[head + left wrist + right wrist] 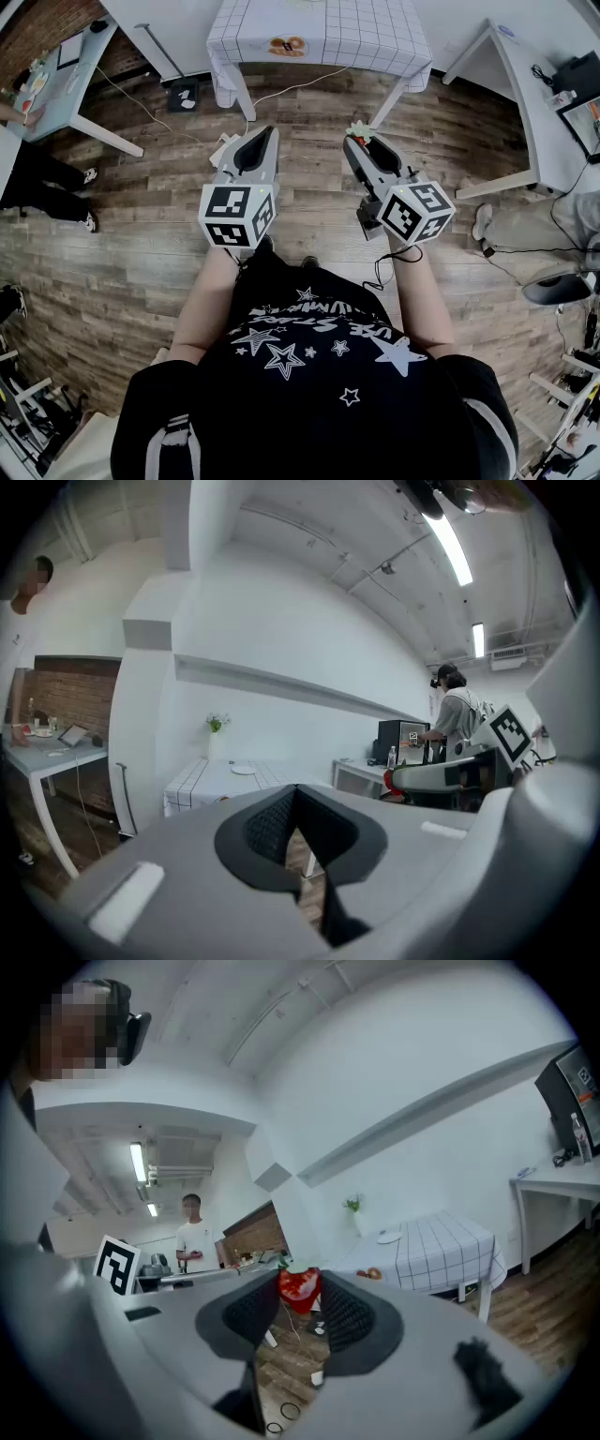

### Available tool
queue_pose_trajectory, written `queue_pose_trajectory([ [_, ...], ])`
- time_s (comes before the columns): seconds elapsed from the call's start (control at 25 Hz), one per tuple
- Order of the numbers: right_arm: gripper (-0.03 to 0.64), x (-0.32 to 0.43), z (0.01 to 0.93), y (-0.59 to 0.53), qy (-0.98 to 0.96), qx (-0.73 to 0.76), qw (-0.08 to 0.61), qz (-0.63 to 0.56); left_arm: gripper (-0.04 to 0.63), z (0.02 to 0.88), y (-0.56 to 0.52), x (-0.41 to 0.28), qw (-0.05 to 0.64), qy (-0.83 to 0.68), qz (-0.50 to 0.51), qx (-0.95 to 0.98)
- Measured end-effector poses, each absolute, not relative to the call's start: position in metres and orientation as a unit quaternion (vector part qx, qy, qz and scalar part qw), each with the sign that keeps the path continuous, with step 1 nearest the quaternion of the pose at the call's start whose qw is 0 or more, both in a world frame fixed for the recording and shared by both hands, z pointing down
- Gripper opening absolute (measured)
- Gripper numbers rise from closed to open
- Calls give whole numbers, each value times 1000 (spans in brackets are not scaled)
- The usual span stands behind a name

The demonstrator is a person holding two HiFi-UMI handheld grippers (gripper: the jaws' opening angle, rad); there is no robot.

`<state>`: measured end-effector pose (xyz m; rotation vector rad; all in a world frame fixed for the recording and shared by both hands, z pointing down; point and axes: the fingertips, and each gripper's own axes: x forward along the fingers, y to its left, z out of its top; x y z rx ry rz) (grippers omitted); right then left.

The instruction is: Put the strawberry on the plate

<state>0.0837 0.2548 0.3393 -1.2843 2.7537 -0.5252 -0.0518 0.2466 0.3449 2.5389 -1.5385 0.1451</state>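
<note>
Where the right gripper [361,141] comes to its tips, the strawberry [300,1290] sits clamped between the two dark ribbed fingers [345,1321]. Its long axis runs roughly upright in the right gripper view, with the green leafy cap on top and the red pointed end hanging down. The fingers press on its two sides and stand apart only by the berry's width. Most of the fruit pokes out just past their ends, above the wooden floor [141,262]. The plate [388,1237] is a small white disc lying flat on the worktop [441,1241], which is covered by a checked cloth. It is well apart from the berry, across a stretch of floor. The plate is too small in either gripper view to tell what lies on it. Nearer the cloth's front edge rest orange-brown ring-shaped pieces [372,1274], possibly pastries, separate from the plate. A slim white vase with a green sprig [353,1206] stands at the worktop's far side by the wall. The left gripper [296,794] is held beside the right one at about the same height. Its fingers [267,822] are closed, their tips meeting with nothing between them, and only a narrow slit of floor shows lower down.
</note>
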Motion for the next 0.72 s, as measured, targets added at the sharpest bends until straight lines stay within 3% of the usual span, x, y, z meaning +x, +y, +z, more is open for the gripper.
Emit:
queue_pose_trajectory([
  [0.72,146,100,360,272,896,-405,4,-182,5,356,256,-23,80,-519,64,849],
])
